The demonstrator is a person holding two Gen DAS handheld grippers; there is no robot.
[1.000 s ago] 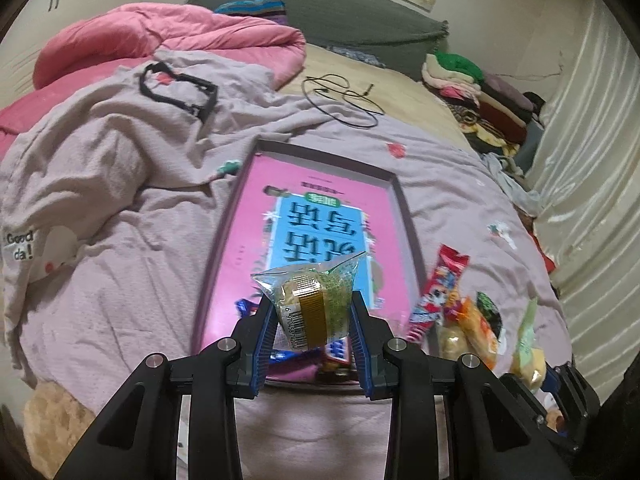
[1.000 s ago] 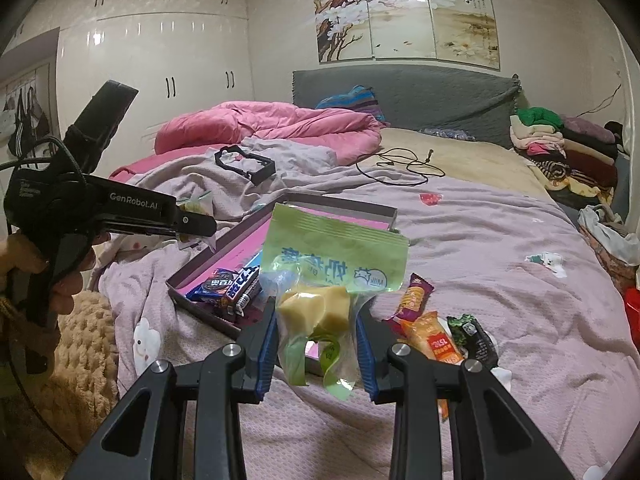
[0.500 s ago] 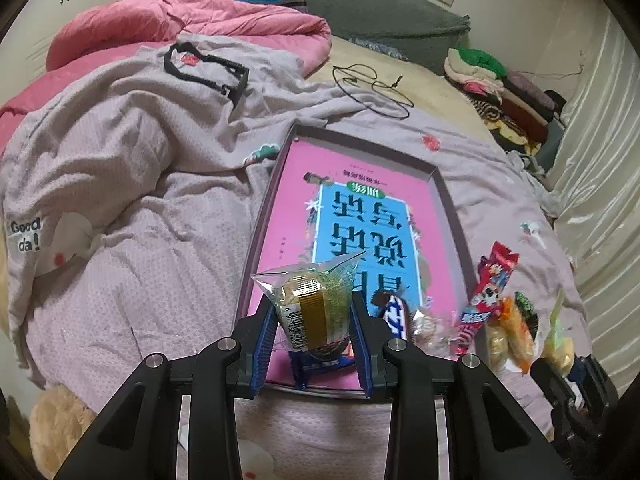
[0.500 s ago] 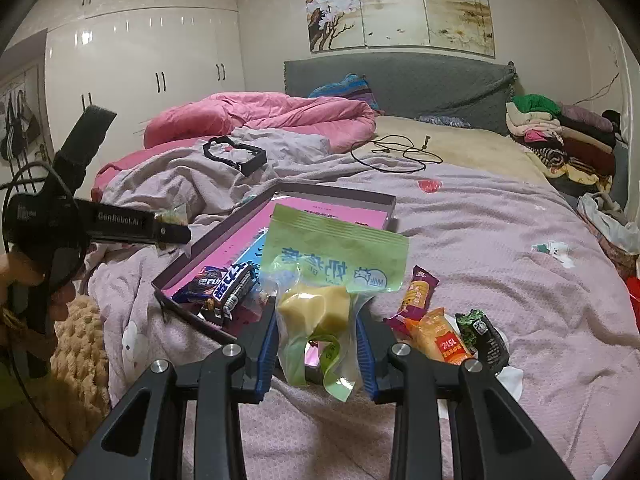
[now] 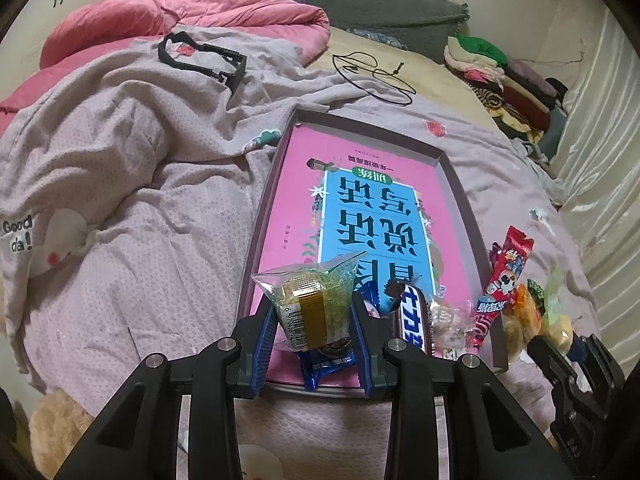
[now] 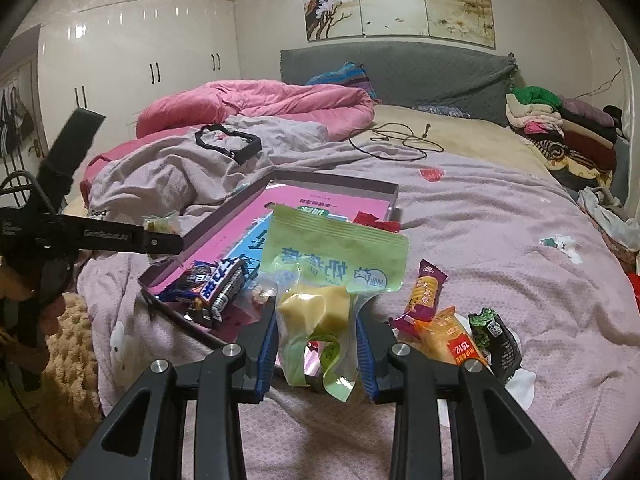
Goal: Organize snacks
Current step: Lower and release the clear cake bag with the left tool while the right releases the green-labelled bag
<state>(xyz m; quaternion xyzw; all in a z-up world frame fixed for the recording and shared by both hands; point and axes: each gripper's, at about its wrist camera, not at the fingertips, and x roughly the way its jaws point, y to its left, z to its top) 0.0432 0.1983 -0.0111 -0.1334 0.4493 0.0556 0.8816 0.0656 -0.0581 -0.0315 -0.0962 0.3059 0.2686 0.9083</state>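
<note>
My left gripper [image 5: 314, 316] is shut on a clear-wrapped green pastry [image 5: 312, 300], held above the near end of a shallow box lid [image 5: 460, 184] lined in pink and blue. A blue cookie pack [image 5: 328, 362] and a dark chocolate bar [image 5: 414, 316] lie in that near end. My right gripper [image 6: 316, 320] is shut on a green bag with a yellow cake [image 6: 316, 304], just right of the box lid [image 6: 344, 184]. From the right wrist view the left gripper [image 6: 164, 236] hangs over the lid's left edge with its snack.
Loose snacks lie on the lilac bedspread right of the lid: a purple pack [image 6: 424, 292], an orange pack [image 6: 452, 336], a dark pack [image 6: 496, 336], a red pack [image 5: 506, 276]. A black frame [image 5: 204, 60], a cable [image 5: 372, 76], a pink duvet and folded clothes lie farther back.
The left gripper has come down toward the near end of the box lid with its pastry. The right gripper has shifted a little with its green bag. Both grips are unchanged.
</note>
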